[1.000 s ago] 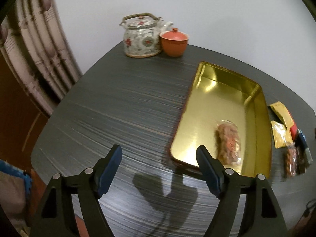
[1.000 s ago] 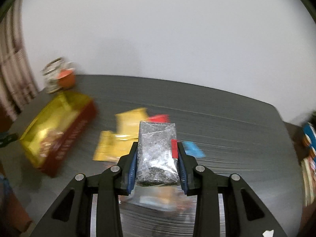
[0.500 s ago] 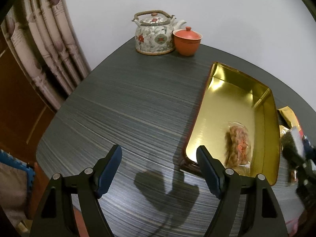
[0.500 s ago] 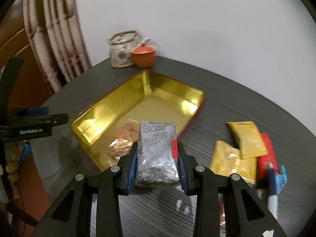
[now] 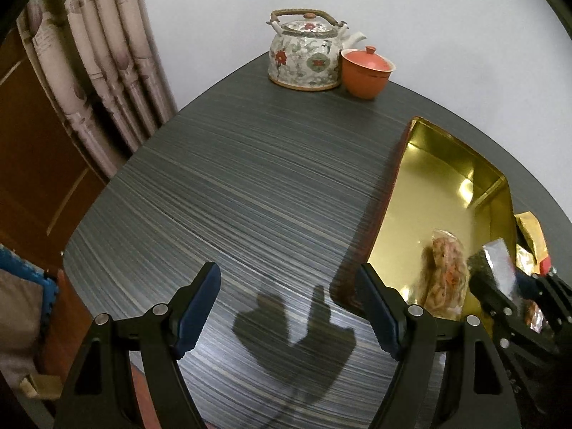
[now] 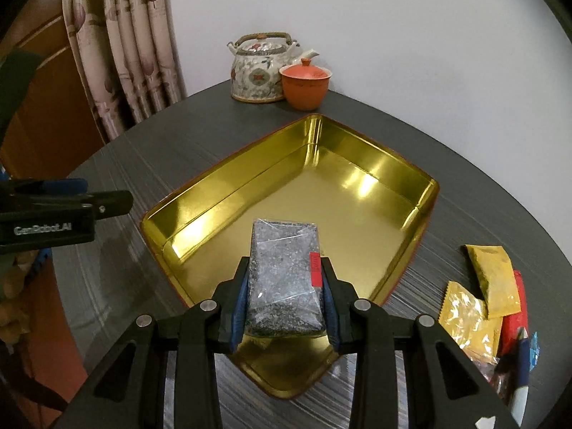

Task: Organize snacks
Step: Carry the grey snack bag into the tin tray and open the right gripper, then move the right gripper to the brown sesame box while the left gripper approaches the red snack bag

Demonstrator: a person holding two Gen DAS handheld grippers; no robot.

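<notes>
My right gripper (image 6: 284, 295) clamps a clear packet (image 6: 284, 275) by its long sides, above the gold tray (image 6: 228, 193) just ahead. Packet looks light, soft, crinkly; mid-body hold suits. Left gripper (image 5: 289, 311) apart, empty.

the tray (image 6: 228, 193) is glossy gold metal, mirror-bright inside. the table (image 5: 250, 186) is matt dark wood-look with fine streaks. the clear glossy plastic packet (image 6: 284, 275) crinkles between matt black plastic fingers (image 6: 228, 304). the teapot (image 5: 304, 57) is glazed patterned ceramic, the lidded cup (image 5: 364, 71) matt orange clay; far left, a cloth curtain (image 6: 125, 46).
</notes>
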